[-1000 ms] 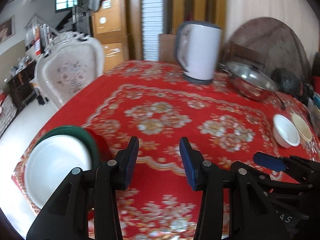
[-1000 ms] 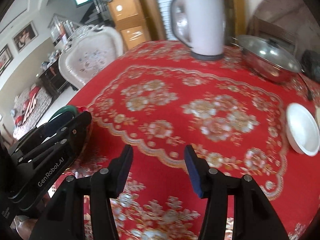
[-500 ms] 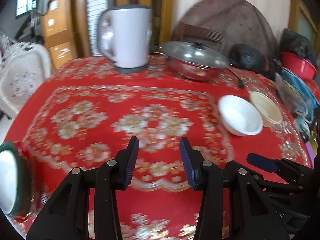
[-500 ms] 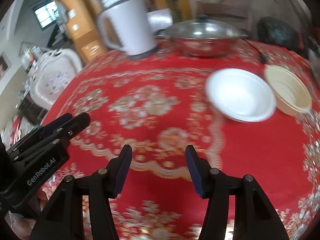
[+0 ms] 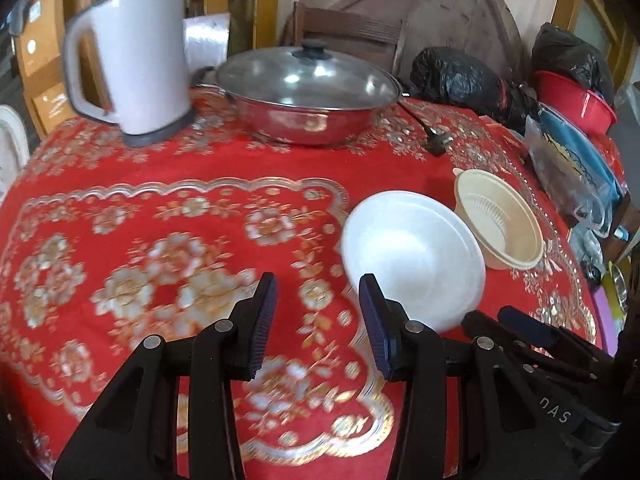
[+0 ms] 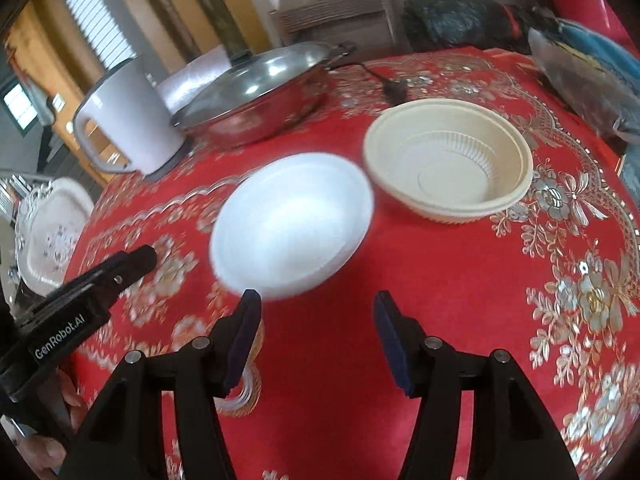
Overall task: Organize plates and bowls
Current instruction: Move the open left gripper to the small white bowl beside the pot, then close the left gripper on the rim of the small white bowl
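A white bowl [image 5: 416, 256] sits upright on the red tablecloth, with a cream ribbed bowl [image 5: 500, 220] just right of it and behind. My left gripper [image 5: 316, 320] is open and empty, just left of the white bowl's near rim. My right gripper [image 6: 314, 336] is open and empty, just in front of the white bowl [image 6: 292, 224]; the cream bowl [image 6: 448, 164] lies beyond to the right. The right gripper's fingers [image 5: 532, 328] show at the left view's lower right. The left gripper's fingers [image 6: 120, 268] show at the right view's left.
A white kettle [image 5: 132, 60] and a lidded steel pan [image 5: 308, 92] stand at the back of the table [image 5: 160, 184]. A plug and cord [image 5: 434, 140], black bags [image 5: 464, 80], a red basin [image 5: 576, 100] and plastic bags [image 5: 572, 168] crowd the right edge. A white chair [image 6: 52, 232] stands beyond the left edge.
Both grippers swung right and forward across the table to the white and cream bowls. The green-rimmed plates at the left edge left view. Both grippers stayed open.
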A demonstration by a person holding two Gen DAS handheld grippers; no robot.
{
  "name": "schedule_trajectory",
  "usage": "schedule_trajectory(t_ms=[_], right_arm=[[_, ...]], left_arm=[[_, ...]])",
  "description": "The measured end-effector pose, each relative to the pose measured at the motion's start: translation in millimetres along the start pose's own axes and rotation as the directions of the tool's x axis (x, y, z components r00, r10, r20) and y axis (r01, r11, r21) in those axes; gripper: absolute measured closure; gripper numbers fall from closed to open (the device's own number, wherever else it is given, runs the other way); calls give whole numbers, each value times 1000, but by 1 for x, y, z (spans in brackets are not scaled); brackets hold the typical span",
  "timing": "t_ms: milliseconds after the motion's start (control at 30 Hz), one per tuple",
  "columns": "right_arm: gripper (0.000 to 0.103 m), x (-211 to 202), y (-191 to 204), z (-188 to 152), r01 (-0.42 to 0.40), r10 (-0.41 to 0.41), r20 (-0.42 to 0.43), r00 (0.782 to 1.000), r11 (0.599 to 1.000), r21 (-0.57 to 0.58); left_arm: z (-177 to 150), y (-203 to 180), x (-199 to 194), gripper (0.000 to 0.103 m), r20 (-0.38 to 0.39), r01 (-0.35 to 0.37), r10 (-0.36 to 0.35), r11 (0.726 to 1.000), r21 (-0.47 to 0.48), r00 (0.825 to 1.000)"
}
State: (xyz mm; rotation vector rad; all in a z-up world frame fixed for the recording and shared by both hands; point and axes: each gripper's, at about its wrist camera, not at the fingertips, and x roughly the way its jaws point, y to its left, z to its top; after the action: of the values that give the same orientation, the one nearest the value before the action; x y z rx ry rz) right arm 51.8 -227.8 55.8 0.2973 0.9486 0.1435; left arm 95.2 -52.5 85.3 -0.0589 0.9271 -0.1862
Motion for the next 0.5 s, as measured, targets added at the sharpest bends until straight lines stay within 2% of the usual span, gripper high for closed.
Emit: schedule_trajectory(t_ms=[100, 267, 433, 467, 500], right_arm=[[43, 13, -7, 11, 10, -9, -6, 1000, 1000, 23], [42, 34, -10, 20, -24, 25, -30, 999, 999, 21], [43, 46, -15, 23, -14, 14, -32, 999, 1000, -4], [47, 46, -14, 23, -9, 9, -28, 1000, 1000, -14], [51, 46, -14, 23, -2, 2, -20, 1000, 1000, -30]], left_arm=[[9, -9, 20, 61, -19, 4, -4, 1000, 16, 1000], [14, -17, 51, 61, -89, 19, -17, 1000, 20, 996], [16, -19, 65, 61, -84, -3, 5, 1000, 24, 996], [16, -19, 67, 63, -86, -11, 13, 1000, 22, 996], [15, -19, 70, 78, -97, -11, 13, 1000, 23, 995]])
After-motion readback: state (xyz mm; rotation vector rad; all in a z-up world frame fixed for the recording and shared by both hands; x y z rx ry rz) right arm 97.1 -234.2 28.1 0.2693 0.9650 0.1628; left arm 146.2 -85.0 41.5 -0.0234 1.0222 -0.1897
